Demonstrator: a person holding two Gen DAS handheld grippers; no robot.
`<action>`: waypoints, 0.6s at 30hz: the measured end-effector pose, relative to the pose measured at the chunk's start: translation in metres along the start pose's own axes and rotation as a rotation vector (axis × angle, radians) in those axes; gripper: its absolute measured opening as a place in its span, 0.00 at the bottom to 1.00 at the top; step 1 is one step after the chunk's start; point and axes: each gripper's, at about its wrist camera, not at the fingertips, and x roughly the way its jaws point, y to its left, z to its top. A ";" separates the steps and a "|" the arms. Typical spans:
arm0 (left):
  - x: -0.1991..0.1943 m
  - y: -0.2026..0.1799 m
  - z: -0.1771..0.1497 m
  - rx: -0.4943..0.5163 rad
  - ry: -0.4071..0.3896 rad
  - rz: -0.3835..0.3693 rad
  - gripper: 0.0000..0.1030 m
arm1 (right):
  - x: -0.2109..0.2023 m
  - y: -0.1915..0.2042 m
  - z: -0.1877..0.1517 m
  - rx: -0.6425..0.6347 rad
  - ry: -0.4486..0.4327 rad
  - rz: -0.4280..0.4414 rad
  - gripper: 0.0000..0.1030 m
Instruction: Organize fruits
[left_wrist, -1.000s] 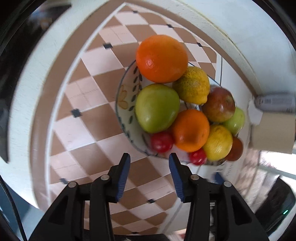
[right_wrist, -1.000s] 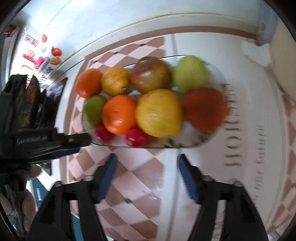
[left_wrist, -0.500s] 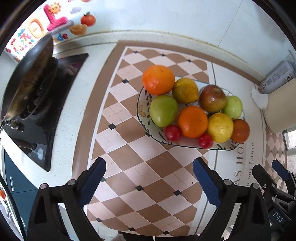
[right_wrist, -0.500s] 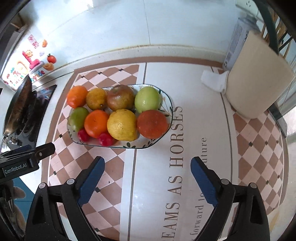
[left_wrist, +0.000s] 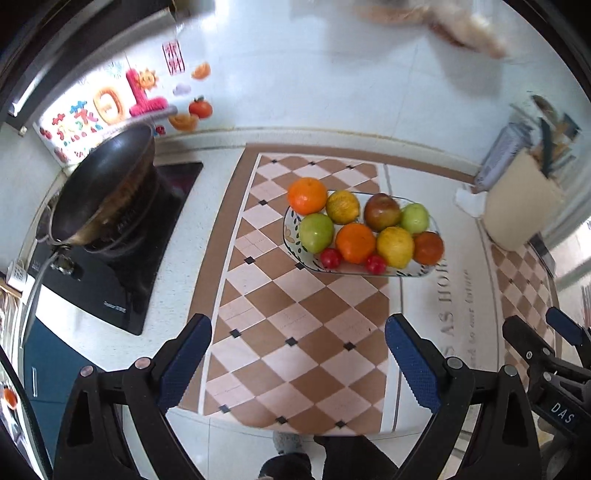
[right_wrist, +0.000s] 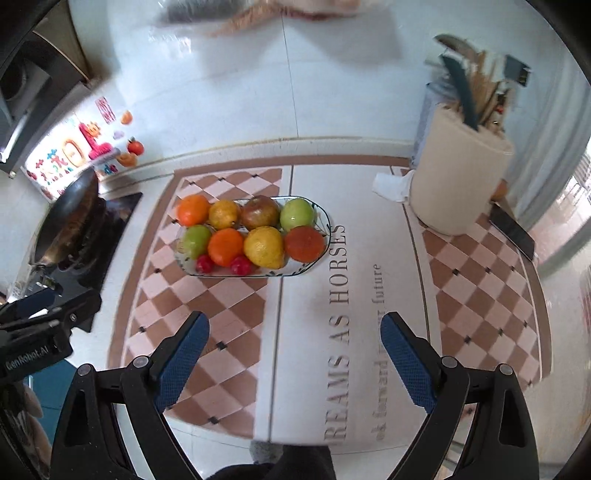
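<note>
A patterned oval plate (left_wrist: 290, 236) (right_wrist: 320, 214) sits on the checkered mat, filled with fruit: oranges (left_wrist: 307, 195) (right_wrist: 192, 209), a green apple (left_wrist: 316, 232) (right_wrist: 196, 236), yellow lemons (left_wrist: 394, 246) (right_wrist: 264, 246), a red-brown apple (left_wrist: 382, 212) (right_wrist: 260, 212) and small red tomatoes (left_wrist: 331, 257) (right_wrist: 241, 265). My left gripper (left_wrist: 298, 343) is open and empty, well back from the plate. My right gripper (right_wrist: 294, 339) is open and empty, also back from the plate. The right gripper also shows at the left wrist view's right edge (left_wrist: 554, 350).
A black wok (left_wrist: 103, 184) (right_wrist: 66, 218) stands on a cooktop at the left. A cream utensil holder (left_wrist: 521, 199) (right_wrist: 458, 181) stands at the right with a white tissue (right_wrist: 391, 184) beside it. A dark phone (right_wrist: 511, 230) lies at the far right.
Both grippers have pulled back and up from the plate and have opened wide. The plate of fruit has not moved.
</note>
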 end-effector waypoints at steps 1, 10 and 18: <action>-0.011 0.001 -0.007 0.011 -0.015 -0.004 0.93 | -0.013 0.002 -0.007 0.005 -0.017 -0.005 0.93; -0.092 0.018 -0.056 0.065 -0.115 -0.039 0.93 | -0.121 0.028 -0.068 0.017 -0.130 -0.020 0.94; -0.160 0.034 -0.097 0.061 -0.204 -0.066 0.93 | -0.203 0.047 -0.114 0.002 -0.217 -0.018 0.94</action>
